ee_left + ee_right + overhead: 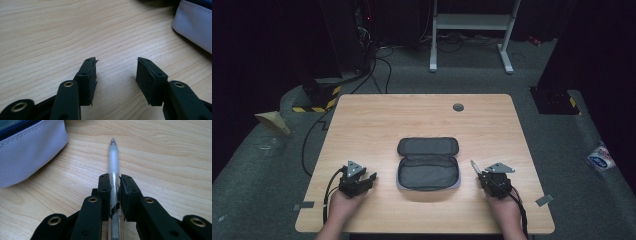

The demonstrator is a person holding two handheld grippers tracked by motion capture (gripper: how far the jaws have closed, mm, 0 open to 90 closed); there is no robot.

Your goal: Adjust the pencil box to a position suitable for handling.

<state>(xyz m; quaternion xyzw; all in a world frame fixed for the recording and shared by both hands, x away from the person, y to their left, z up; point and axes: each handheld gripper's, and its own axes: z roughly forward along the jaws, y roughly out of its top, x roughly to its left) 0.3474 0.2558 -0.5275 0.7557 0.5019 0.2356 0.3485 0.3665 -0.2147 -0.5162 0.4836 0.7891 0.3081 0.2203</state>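
On the wooden tabletop (377, 120) an open grey pencil case (428, 163) lies in the middle, its lid flap folded back toward the far edge. The right gripper (481, 173) sits just to the right of the case, held in the person's right hand (504, 207). Its fingers (104, 185) are pinched on a pen (114, 161) with a frosted clear barrel; the pen runs lengthwise between them and its tip sticks out ahead, over the bare wood, near the pale fabric corner of the case. In the high view the pen points up and away from the gripper toward the case's right side. The left gripper (371, 176) rests to the left of the case, in the left hand (343, 204). Its fingers (88, 73) stand spread with bare wood between them, and the case's pale edge shows off to the right of them.
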